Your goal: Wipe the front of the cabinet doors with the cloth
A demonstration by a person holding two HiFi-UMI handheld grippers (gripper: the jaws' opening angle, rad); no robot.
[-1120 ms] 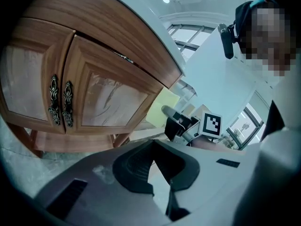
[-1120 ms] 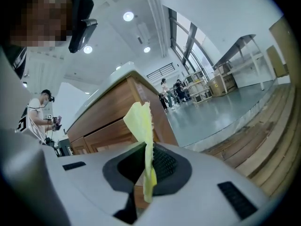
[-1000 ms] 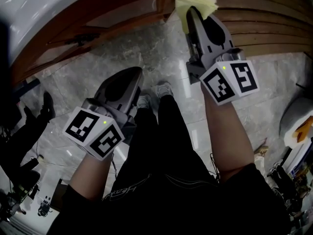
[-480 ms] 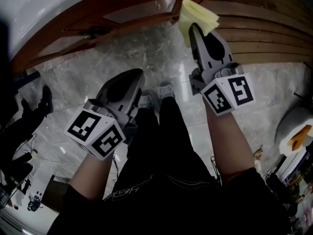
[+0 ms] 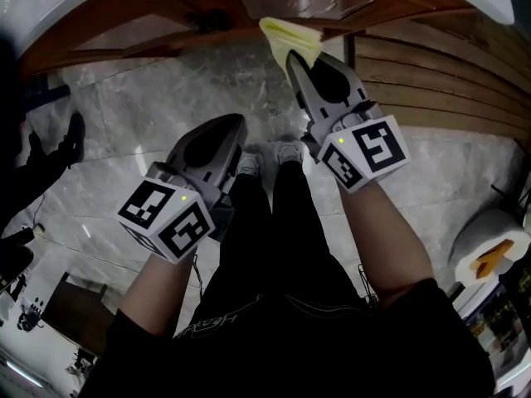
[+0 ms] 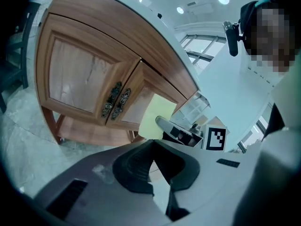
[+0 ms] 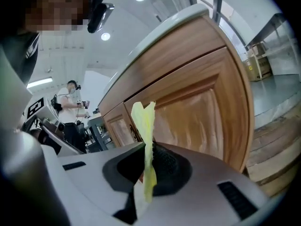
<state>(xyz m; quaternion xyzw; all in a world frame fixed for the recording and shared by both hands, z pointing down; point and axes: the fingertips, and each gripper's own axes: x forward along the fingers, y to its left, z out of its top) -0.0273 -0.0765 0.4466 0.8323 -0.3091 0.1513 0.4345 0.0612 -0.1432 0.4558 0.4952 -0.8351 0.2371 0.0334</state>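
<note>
The yellow cloth point(image 7: 146, 121) is pinched in the right gripper point(image 7: 145, 149), whose fingers point(image 7: 164, 161) are clamped on its lower part. Its upper part stands up edge-on above them. In the head view the cloth sits at the gripper's tip, up against the lower edge of the wooden cabinet doors point(image 5: 274, 7). From the left gripper view it spreads as a flat sheet across the front of the right-hand door point(image 6: 136, 108), just beside the pair of ornate dark handles point(image 6: 117, 100) where the two doors meet. Whether it actually presses on the wood I cannot tell.

The left gripper point(image 6: 151, 144) hangs lower and to the left, well apart from the cabinet. Its fingers are brought together at the tips with nothing between them. It points toward the doors from below.

Between the two forearms are the person's black trousers point(image 5: 265, 247) and pale shoes point(image 5: 286, 150) on a grey marbled floor point(image 5: 158, 98). Slatted wooden panelling point(image 5: 431, 81) runs off to the right of the doors. In the right gripper view another person point(image 7: 71, 105) stands far back in the room.
</note>
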